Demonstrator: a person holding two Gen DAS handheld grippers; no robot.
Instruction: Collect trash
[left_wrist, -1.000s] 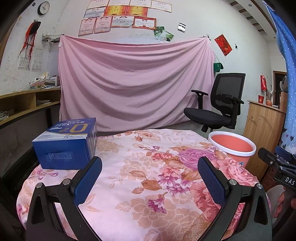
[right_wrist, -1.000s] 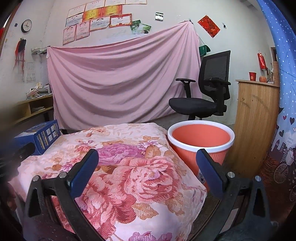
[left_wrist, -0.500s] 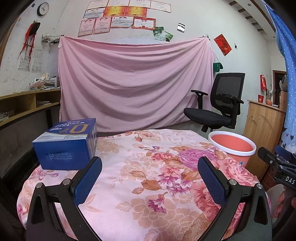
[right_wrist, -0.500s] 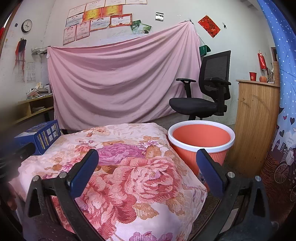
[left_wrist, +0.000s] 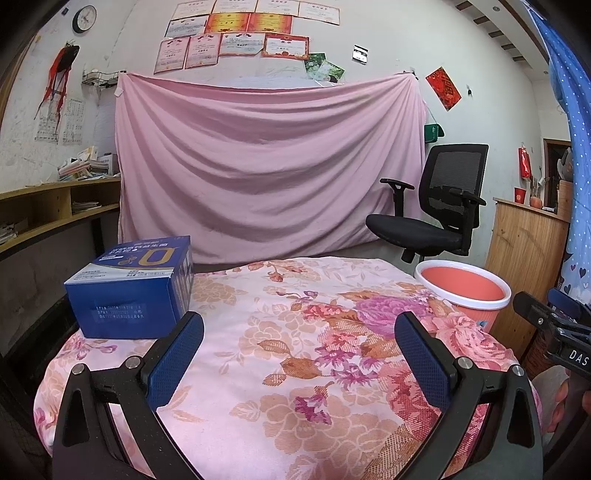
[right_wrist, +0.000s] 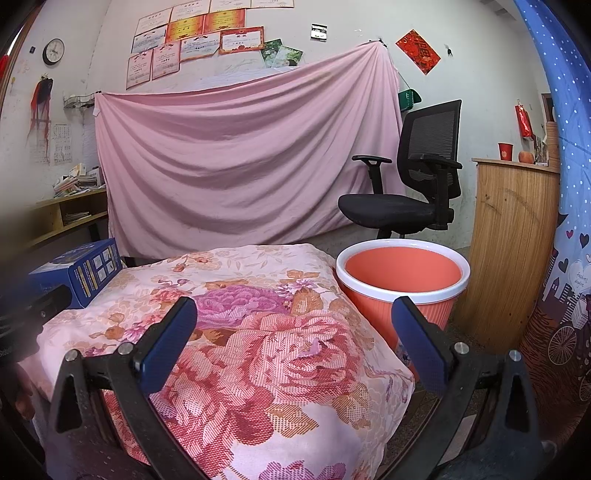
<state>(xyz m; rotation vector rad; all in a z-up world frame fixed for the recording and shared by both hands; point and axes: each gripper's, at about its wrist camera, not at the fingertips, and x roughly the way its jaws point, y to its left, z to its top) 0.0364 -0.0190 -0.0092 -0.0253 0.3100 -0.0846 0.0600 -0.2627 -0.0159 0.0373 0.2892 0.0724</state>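
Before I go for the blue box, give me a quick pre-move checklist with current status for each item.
1. left gripper open and empty: ok, jaws spread wide.
2. right gripper open and empty: ok, jaws spread wide.
3. blue box reachable: ok, it sits flat on the floral cloth, just ahead of the left gripper's left finger, nothing on top.
4. Path to box clear: ok, only bare cloth between.
5. orange bin ready: ok, upright beside the table, mouth open; no contents visible, though its bottom is out of sight.
6. Box weight or contents: cannot tell, it is closed.
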